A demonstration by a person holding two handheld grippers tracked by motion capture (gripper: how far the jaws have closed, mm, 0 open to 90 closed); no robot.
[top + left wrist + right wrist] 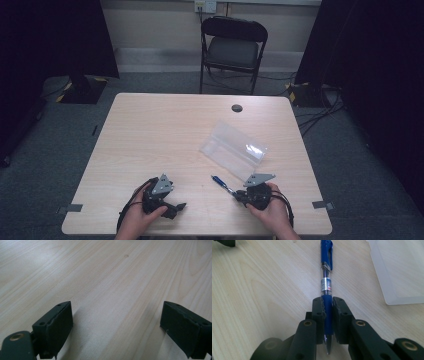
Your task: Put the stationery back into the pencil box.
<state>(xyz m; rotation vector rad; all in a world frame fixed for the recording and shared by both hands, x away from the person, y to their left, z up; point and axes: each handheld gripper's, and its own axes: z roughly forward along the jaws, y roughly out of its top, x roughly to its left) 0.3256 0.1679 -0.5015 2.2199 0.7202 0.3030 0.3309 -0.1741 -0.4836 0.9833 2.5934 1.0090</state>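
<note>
While the right gripper rests low at the near right of the table, its fingers are clenched on the grip end of a blue pen. Pen barrel points away from the hand, clip end free, lying just above the wood and near a clear plastic case. Left gripper sits at the near left, fingers spread wide with bare wood between them.

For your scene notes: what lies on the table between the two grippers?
Bare wood; the high view shows nothing between left gripper and right gripper, which grips the blue pen.
</note>
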